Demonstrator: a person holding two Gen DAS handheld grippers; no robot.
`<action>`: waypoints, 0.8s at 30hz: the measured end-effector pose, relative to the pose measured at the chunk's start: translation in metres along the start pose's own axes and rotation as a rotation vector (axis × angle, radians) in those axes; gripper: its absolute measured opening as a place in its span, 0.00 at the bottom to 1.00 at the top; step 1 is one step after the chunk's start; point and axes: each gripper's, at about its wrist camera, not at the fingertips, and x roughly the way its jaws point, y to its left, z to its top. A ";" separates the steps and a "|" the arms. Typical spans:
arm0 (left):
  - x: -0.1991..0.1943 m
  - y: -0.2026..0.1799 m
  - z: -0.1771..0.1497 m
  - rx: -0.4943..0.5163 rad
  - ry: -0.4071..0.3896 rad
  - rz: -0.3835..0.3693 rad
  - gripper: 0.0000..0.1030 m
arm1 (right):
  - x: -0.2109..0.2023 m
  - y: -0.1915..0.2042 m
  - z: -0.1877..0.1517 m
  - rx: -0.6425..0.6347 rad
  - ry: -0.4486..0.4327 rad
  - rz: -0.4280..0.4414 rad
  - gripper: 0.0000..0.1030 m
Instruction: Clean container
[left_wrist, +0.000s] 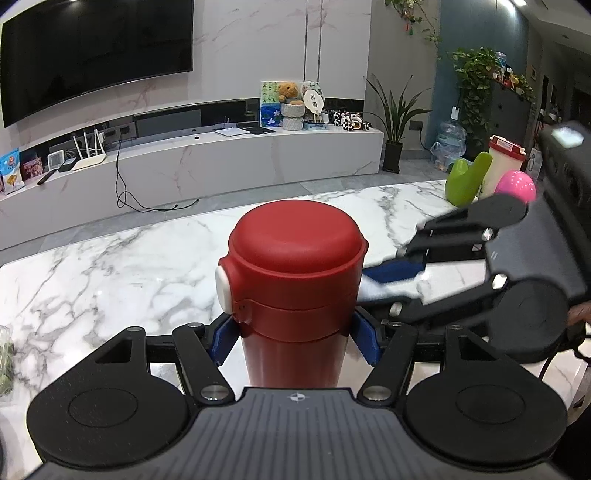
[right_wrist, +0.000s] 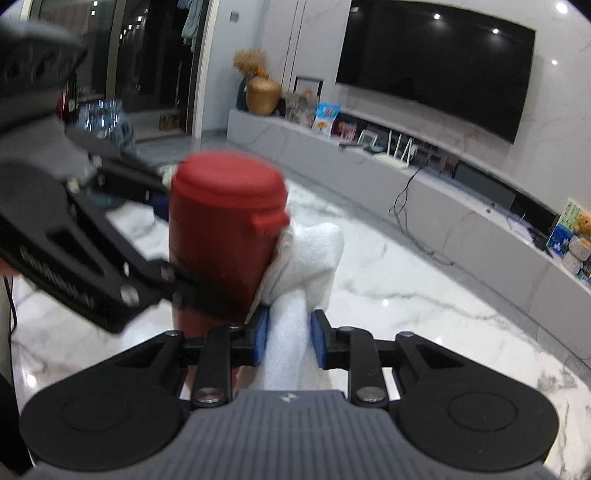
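Observation:
A red flask with a domed lid and a white button stands upright over the marble table. My left gripper is shut on its body just under the lid, blue pads on both sides. From the right, my right gripper reaches in, shut on a white cloth. In the right wrist view, the right gripper pinches the folded cloth, which presses against the flask below the lid hinge. The left gripper shows blurred on the flask's left.
At the table's far right stand a green object, a pink ball and a white jar with a red lid. Something greenish lies at the left edge. A TV cabinet runs beyond the table.

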 end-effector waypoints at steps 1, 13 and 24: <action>0.000 0.000 0.000 -0.001 0.000 0.000 0.61 | 0.003 0.002 -0.002 -0.004 0.019 0.003 0.27; 0.001 -0.007 -0.002 -0.014 -0.007 0.077 0.70 | 0.048 0.009 -0.019 0.074 0.188 0.019 0.27; -0.012 -0.018 -0.007 -0.145 0.009 0.171 0.64 | 0.055 0.006 -0.022 0.195 0.210 0.017 0.28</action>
